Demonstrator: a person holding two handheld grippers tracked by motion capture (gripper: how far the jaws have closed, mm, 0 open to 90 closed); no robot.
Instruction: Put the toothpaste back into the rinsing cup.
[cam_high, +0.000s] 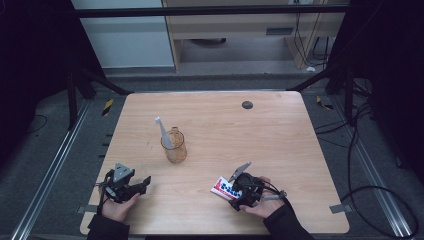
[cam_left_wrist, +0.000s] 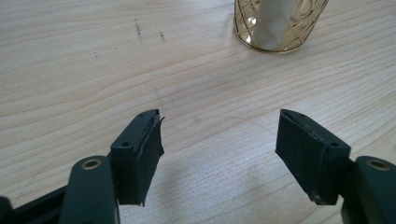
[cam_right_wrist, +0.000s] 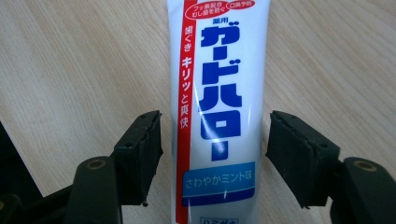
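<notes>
A toothpaste tube (cam_high: 226, 188) lies on the table (cam_high: 280, 145), right of the cup (cam_high: 174, 146).

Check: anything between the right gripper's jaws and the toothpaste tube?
Nothing but bare table. In the right gripper view the toothpaste tube lies between the open right gripper, gaps either side.

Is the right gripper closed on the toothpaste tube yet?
Not yet. The right gripper is open: its jaws straddle the toothpaste tube, which lies flat on the table, with a gap on each side.

Tube (cam_right_wrist: 219, 107): big blue "ガードハロー"; red stripe w/ white "磨き キリッと爽快"; blue band "さわやかミントほ"; small "薬用" above the name. Top print too small to read.
</notes>
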